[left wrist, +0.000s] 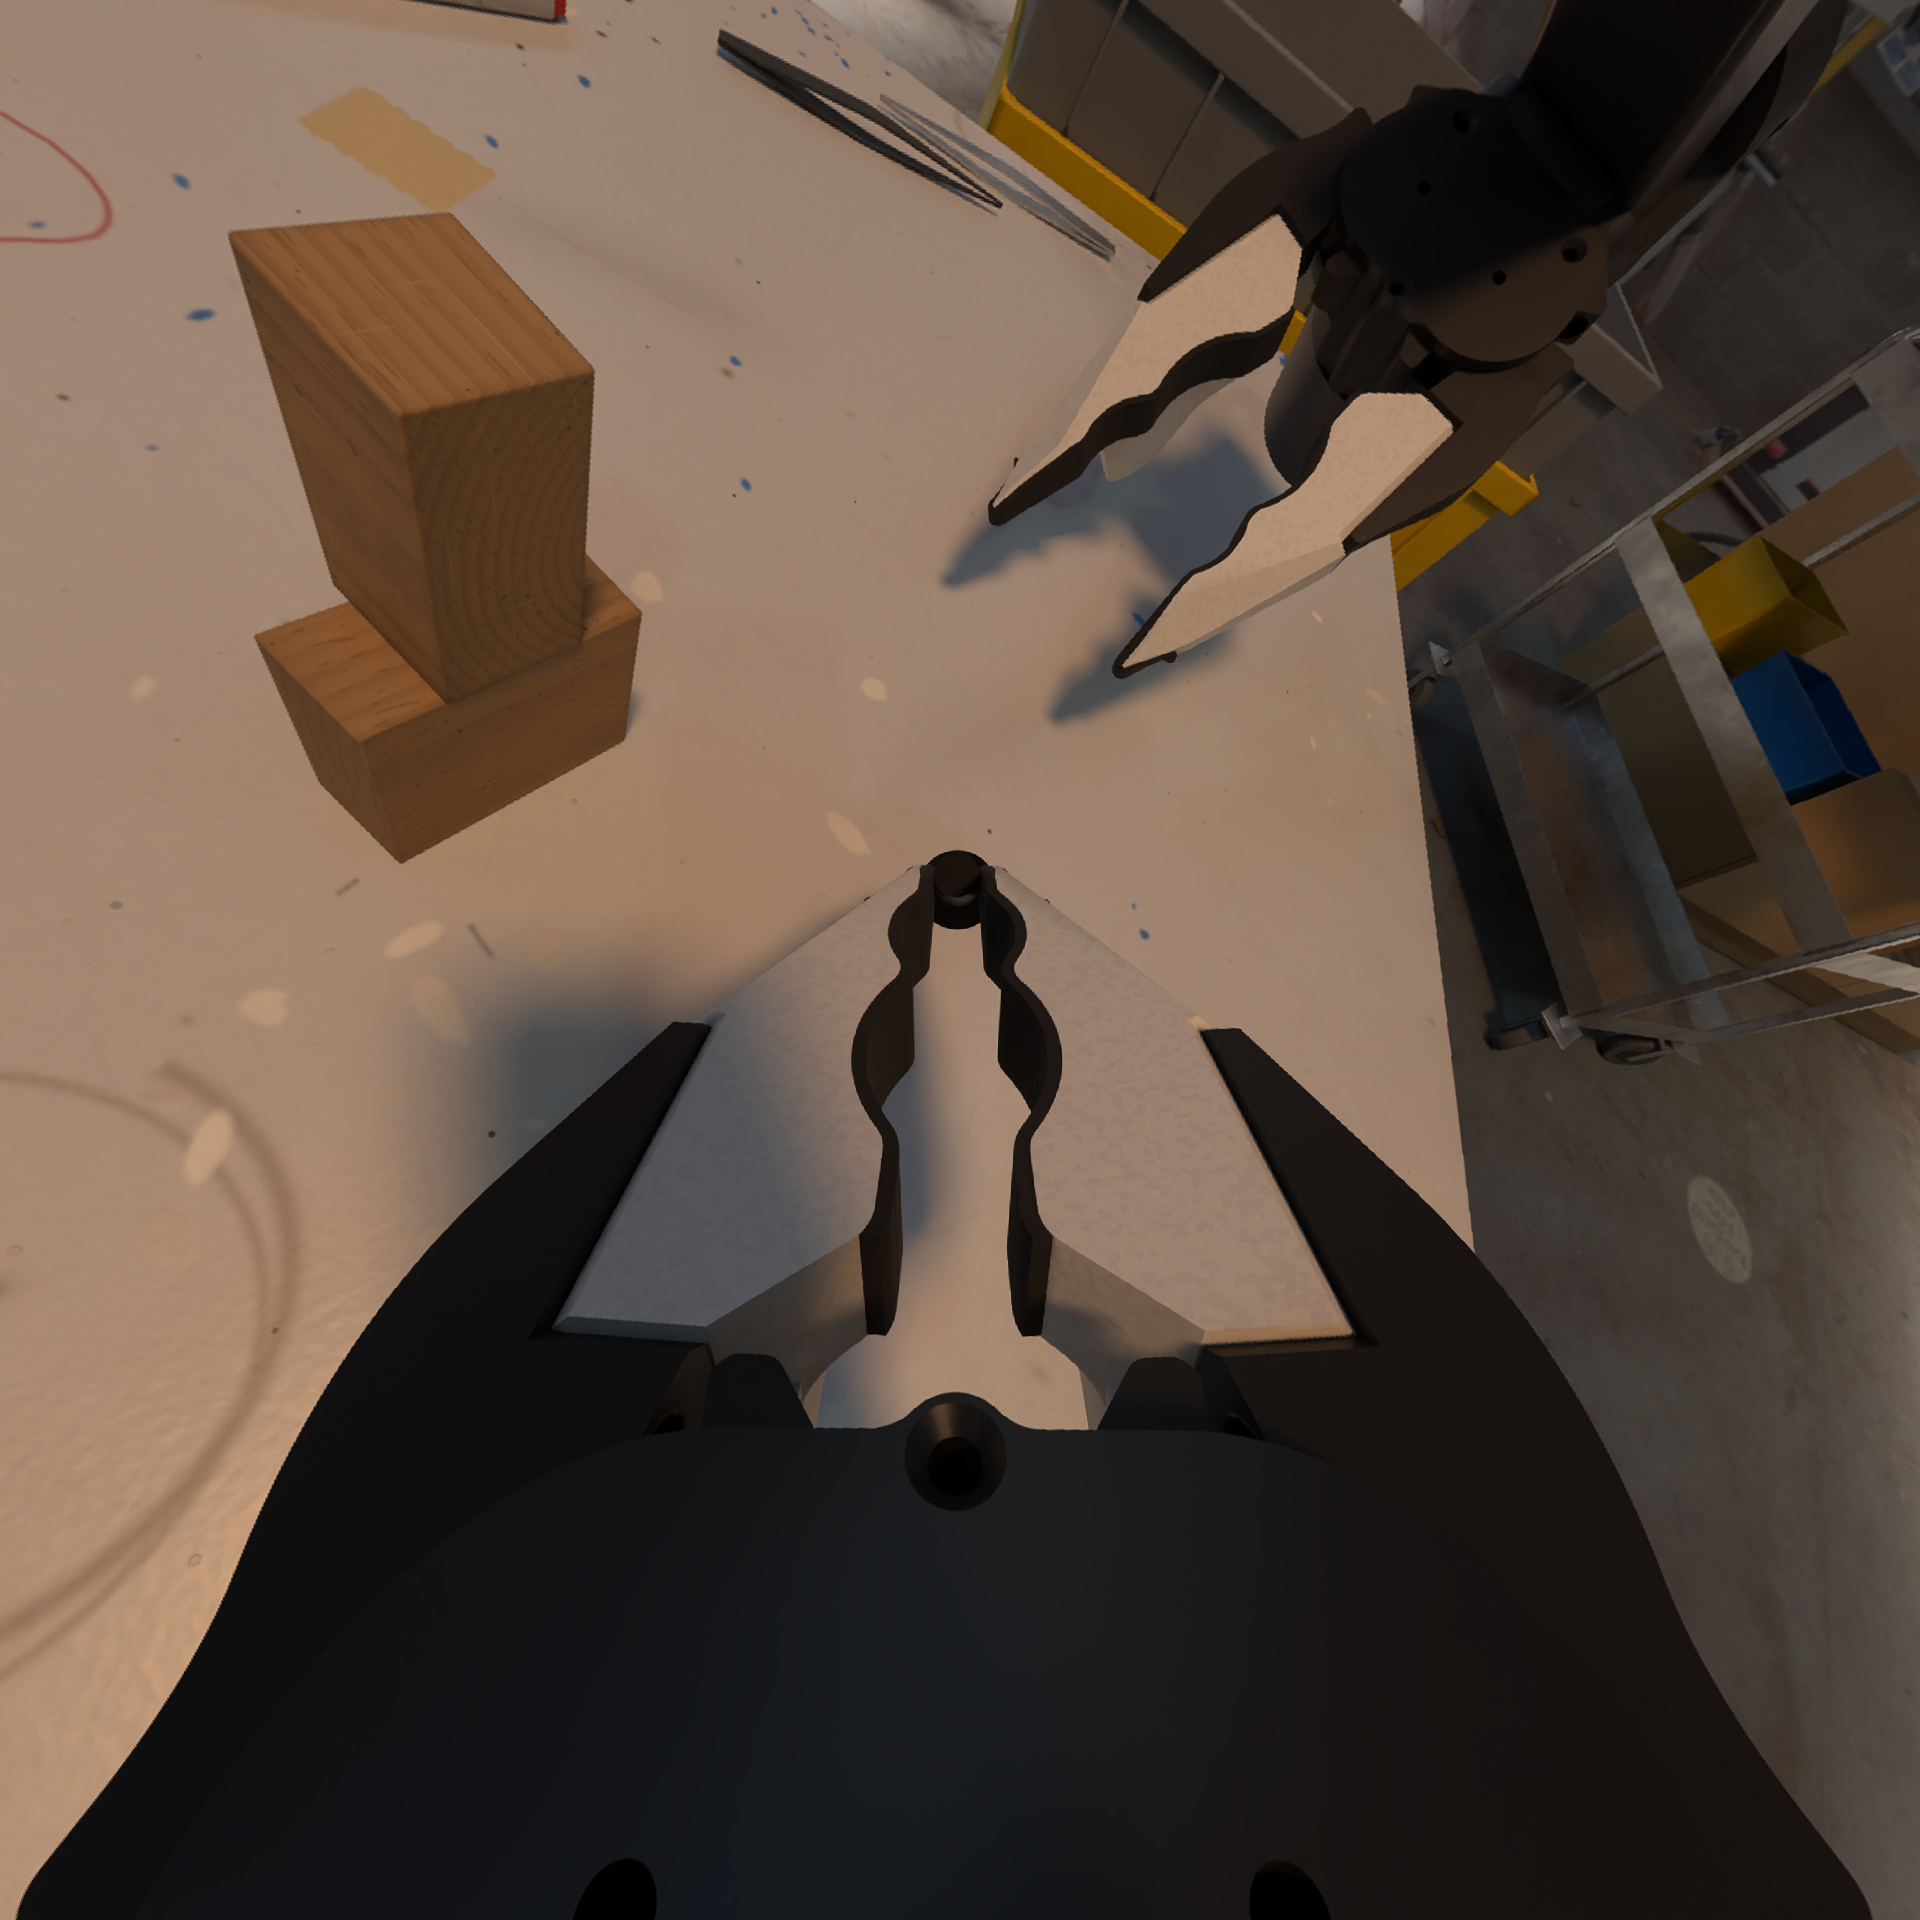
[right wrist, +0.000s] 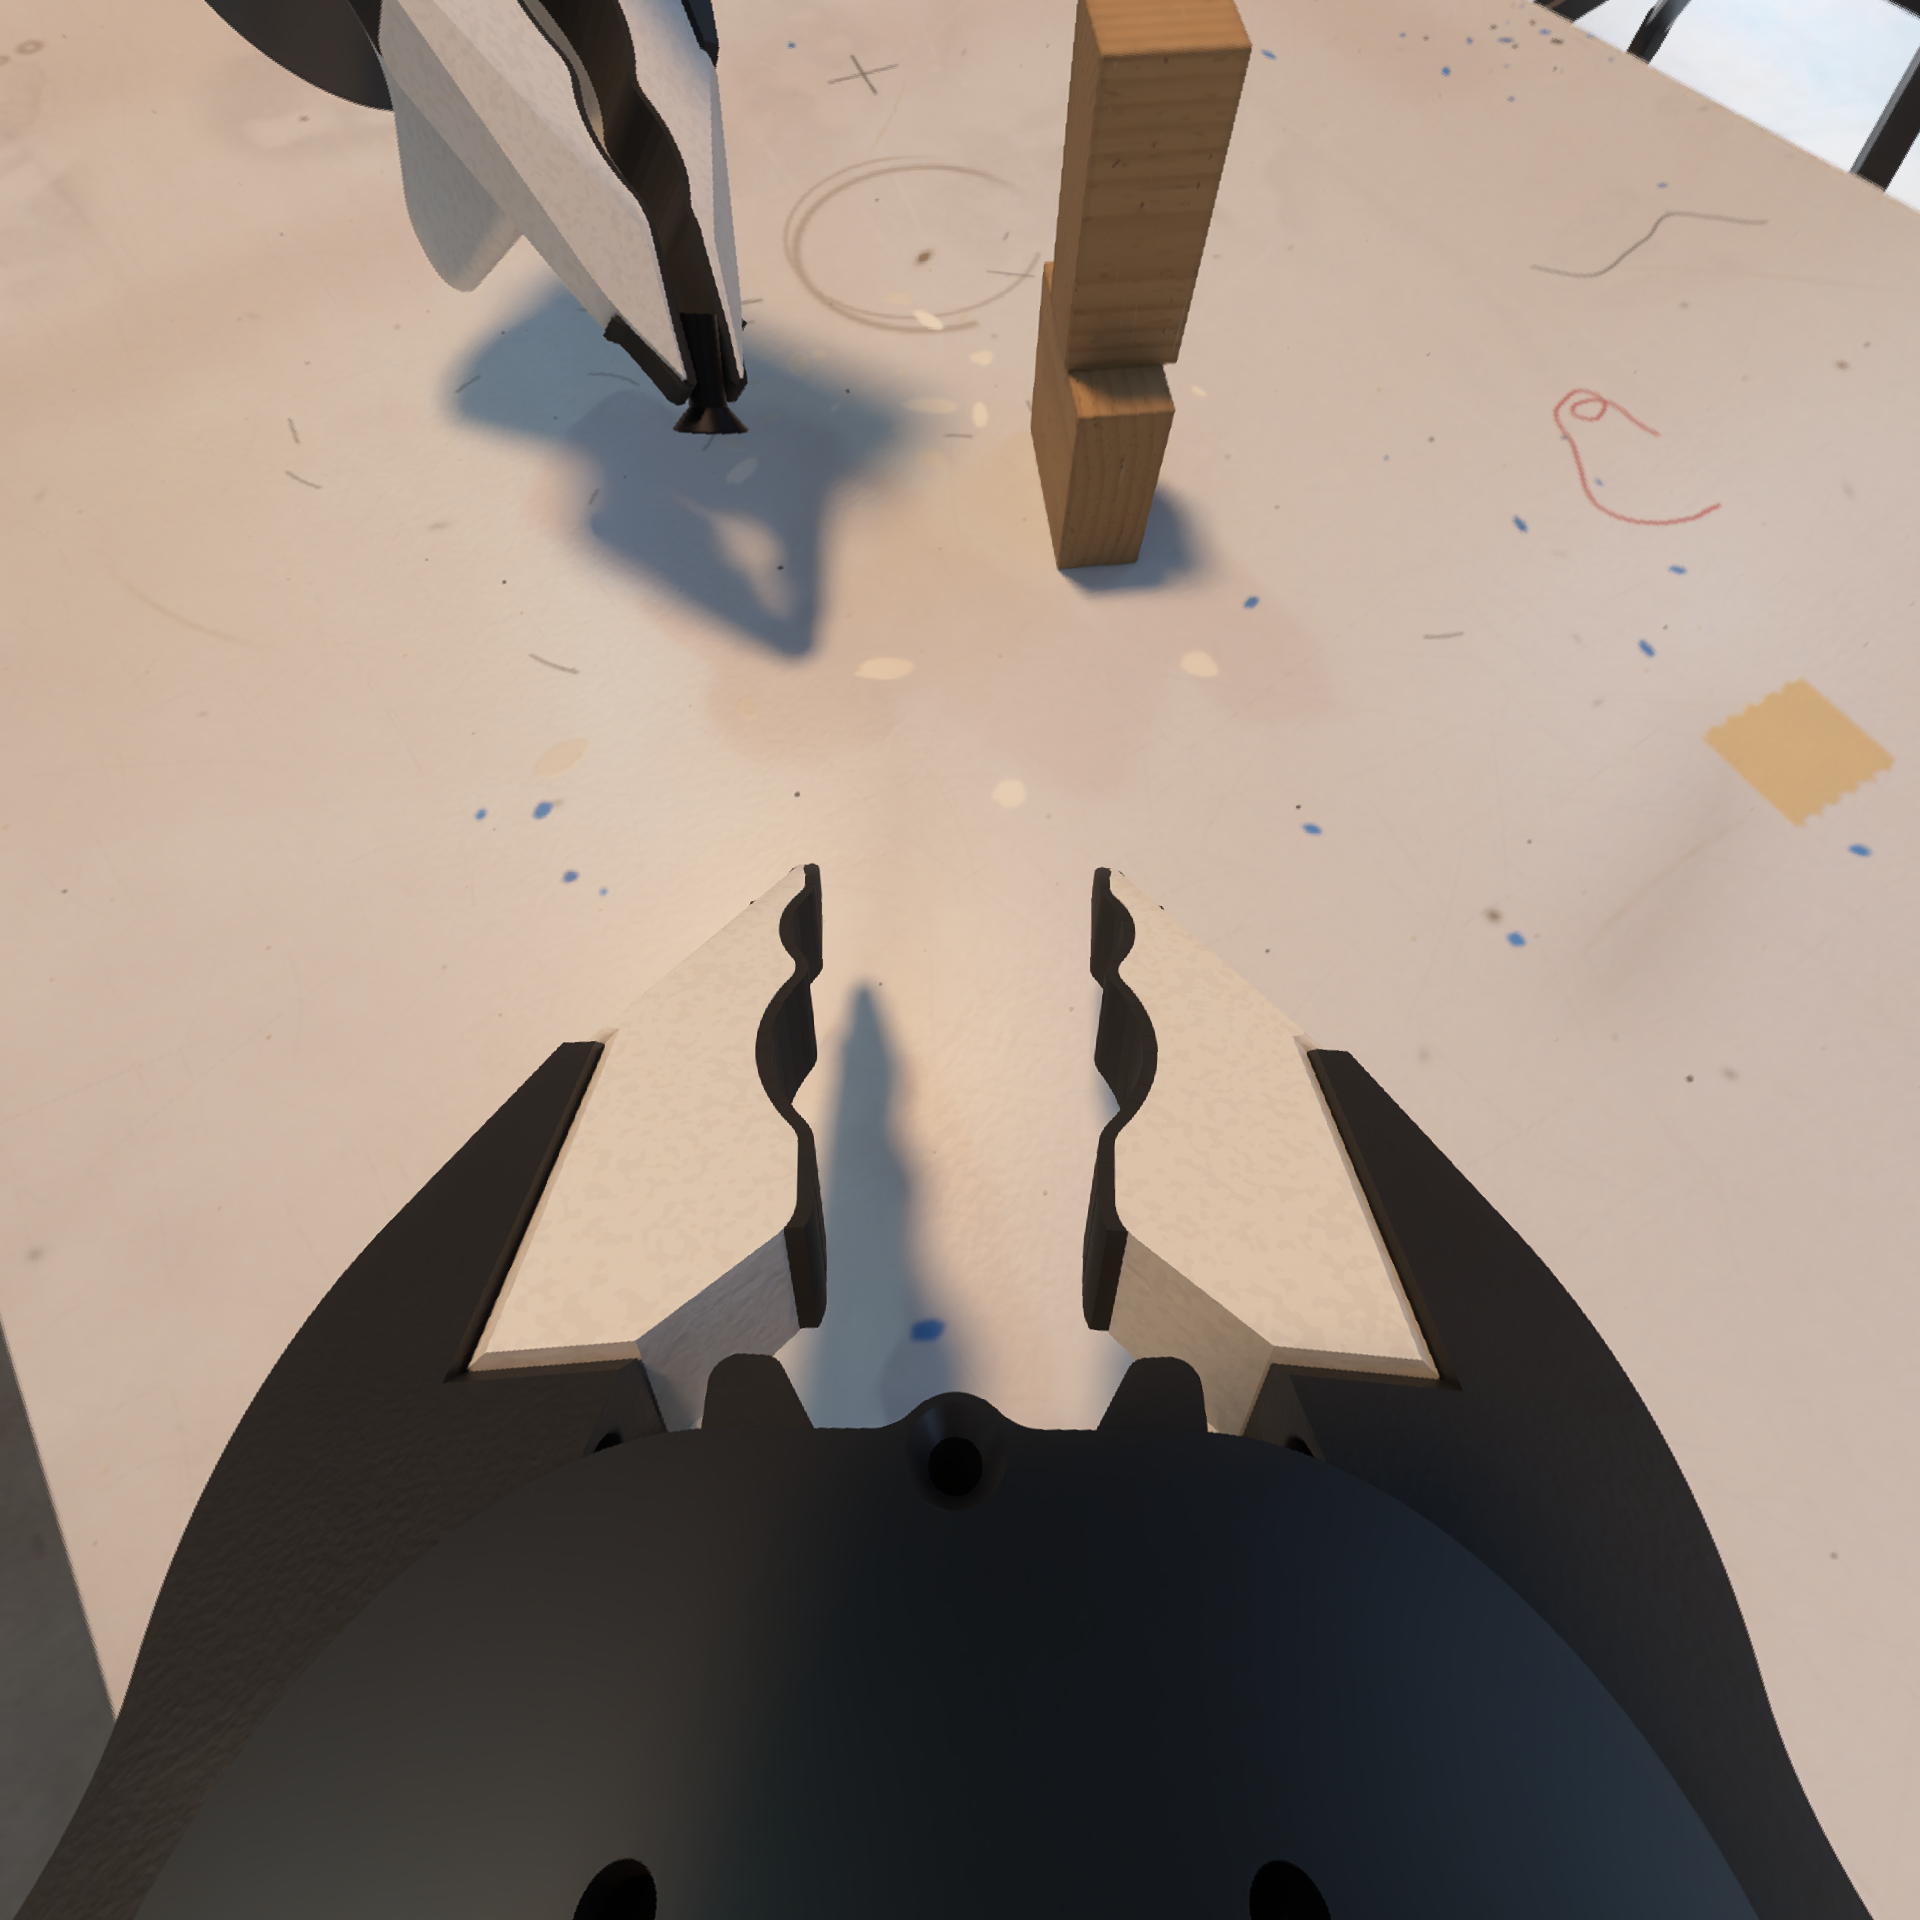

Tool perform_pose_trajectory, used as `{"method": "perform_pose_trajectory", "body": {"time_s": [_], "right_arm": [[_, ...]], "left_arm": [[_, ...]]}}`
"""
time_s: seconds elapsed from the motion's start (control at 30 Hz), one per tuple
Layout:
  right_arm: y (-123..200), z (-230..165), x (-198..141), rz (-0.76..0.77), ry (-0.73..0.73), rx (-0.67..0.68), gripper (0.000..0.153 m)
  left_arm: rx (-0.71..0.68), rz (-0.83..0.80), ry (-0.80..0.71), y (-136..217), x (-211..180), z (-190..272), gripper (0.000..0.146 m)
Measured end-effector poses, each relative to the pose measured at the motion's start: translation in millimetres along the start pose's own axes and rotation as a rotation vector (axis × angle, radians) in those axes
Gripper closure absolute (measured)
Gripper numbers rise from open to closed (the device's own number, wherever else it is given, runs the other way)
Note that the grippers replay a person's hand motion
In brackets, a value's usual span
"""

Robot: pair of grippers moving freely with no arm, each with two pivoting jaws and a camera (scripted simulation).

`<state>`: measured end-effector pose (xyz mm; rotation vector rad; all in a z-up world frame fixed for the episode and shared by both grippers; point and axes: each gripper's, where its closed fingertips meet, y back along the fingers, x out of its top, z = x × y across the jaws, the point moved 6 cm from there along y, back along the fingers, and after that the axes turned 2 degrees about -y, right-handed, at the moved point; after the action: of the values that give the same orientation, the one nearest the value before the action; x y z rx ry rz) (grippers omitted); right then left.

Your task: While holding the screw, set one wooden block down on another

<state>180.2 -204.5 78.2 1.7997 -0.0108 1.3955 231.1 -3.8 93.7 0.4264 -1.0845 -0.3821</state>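
On the left of the pale speckled tabletop (left wrist: pixel 831 520), a tall brown wooden block (left wrist: pixel 416 416) is seen standing upright on a squat brown wooden block (left wrist: pixel 457 727). Centrally, a small black screw (left wrist: pixel 956 883) is pinched between the left gripper (left wrist: pixel 956 894) tips. Rightward, the right gripper (left wrist: pixel 1060 587) is held spread wide and empty.

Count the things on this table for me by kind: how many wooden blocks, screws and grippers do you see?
Wooden blocks: 2, upper block stacked on lower block
Screws: 1, screw held by the left gripper
Grippers: 2, counting the open right gripper
Total: 5
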Motion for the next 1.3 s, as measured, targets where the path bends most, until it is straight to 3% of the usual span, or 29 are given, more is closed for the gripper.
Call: {"method": "perform_pose_trajectory", "body": {"time_s": [0.4, 0.67, 0.9, 1.07, 1.3], "right_arm": [[-1.6, -8.4, -21.8, -0.036, -0.092, 0.016, 0.102], [11.3, -13.9, -17.1, 0.008, -0.094, -0.084, 0.1], [19.8, -31.5, -5.4, 0.046, -0.045, -0.084, 0.103], [15.4, -44.4, 8.5, 0.114, -0.034, -0.019, 0.106], [-0.5, -44.1, 3.3, 0.032, -0.012, -0.045, 0.097]], "left_arm": [[-0.011, -0.014, 0.022, -5.2, -5.4, 3.3, 0.138], [-0.184, 0.075, 0.187, -10.3, -2.7, 8.6, 0.138], [-0.253, 0.087, 0.219, -20.9, -2.5, 15.9, 0.138], [-0.256, 0.077, 0.212, -28.8, -2.7, 20.8, 0.138], [-0.161, 0.0, 0.198, -39.0, -10.4, 20.2, 0.138]]}}
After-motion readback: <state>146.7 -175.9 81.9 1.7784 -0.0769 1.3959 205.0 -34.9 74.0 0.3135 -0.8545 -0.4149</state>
